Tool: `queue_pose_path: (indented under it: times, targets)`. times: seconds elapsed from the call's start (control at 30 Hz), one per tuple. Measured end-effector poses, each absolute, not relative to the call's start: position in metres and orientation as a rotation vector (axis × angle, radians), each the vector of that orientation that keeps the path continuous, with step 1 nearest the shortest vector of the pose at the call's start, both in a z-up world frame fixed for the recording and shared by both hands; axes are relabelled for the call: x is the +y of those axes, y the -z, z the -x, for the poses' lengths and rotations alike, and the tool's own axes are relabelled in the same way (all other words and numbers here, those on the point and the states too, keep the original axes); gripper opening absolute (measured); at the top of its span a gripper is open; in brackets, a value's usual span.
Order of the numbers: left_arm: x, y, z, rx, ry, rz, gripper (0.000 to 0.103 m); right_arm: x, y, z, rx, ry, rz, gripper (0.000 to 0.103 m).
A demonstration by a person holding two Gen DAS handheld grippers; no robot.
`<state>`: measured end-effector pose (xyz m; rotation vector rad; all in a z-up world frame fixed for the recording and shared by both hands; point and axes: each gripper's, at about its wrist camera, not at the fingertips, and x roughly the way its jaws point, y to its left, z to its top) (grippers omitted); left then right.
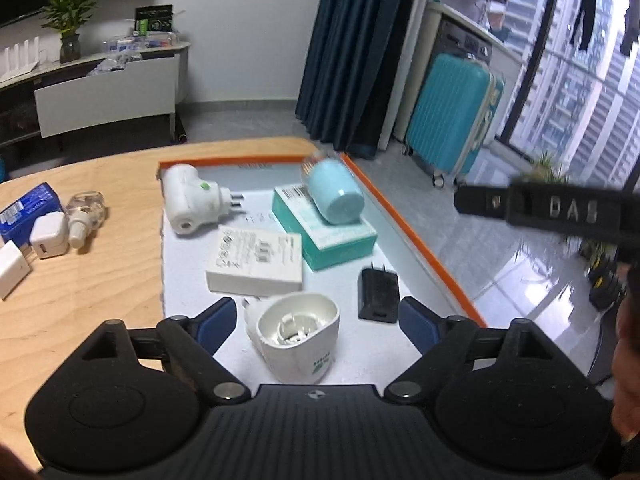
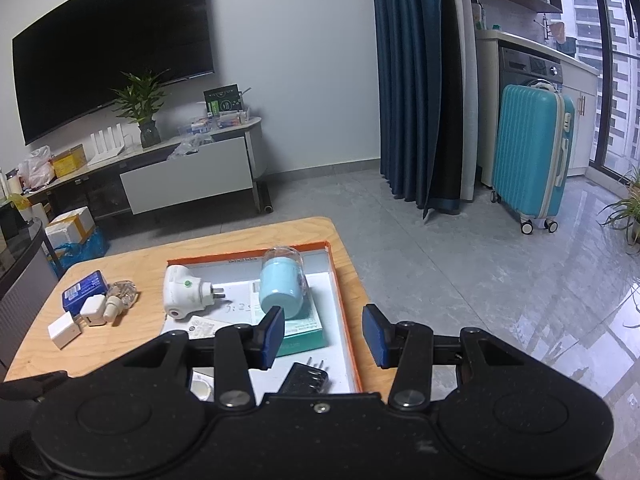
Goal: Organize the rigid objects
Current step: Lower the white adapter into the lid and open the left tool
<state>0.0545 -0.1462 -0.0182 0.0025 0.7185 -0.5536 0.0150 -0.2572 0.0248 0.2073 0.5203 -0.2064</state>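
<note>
An orange-rimmed white tray [image 1: 404,224] [image 2: 344,304] holds a white plug-in device [image 1: 192,200] [image 2: 184,292], a teal box [image 1: 324,232] [image 2: 308,336] with a light blue cylinder [image 1: 336,192] [image 2: 282,284] on it, a white box [image 1: 256,260], a black charger [image 1: 378,294] [image 2: 306,378] and a white cup-shaped device [image 1: 298,334]. My left gripper [image 1: 316,320] is open, its fingers on either side of the cup-shaped device. My right gripper [image 2: 324,334] is open and empty above the tray's right side; it also shows at the right edge of the left wrist view [image 1: 548,208].
On the wooden table [image 1: 88,288] left of the tray lie a blue box [image 1: 28,210] [image 2: 84,288], two white chargers [image 1: 48,236] [image 2: 94,310] and a clear bottle [image 1: 84,212] [image 2: 122,296]. The table's edge runs just right of the tray. A teal suitcase [image 2: 532,160] stands on the floor.
</note>
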Motion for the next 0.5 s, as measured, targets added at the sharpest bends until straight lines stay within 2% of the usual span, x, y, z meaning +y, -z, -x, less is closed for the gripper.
queue_pose_path:
  times: [0.2,0.5]
  targets:
    - [-0.125,0.004,-0.059,0.700,0.462,0.027,0.093,-0.244,-0.030,-0.015,0.514,0.185,-0.205,0.056]
    - [-0.091,-0.010,-0.064,0.702,0.340,0.046,0.096,-0.216,-0.032,-0.021,0.529,0.122,-0.174,0.067]
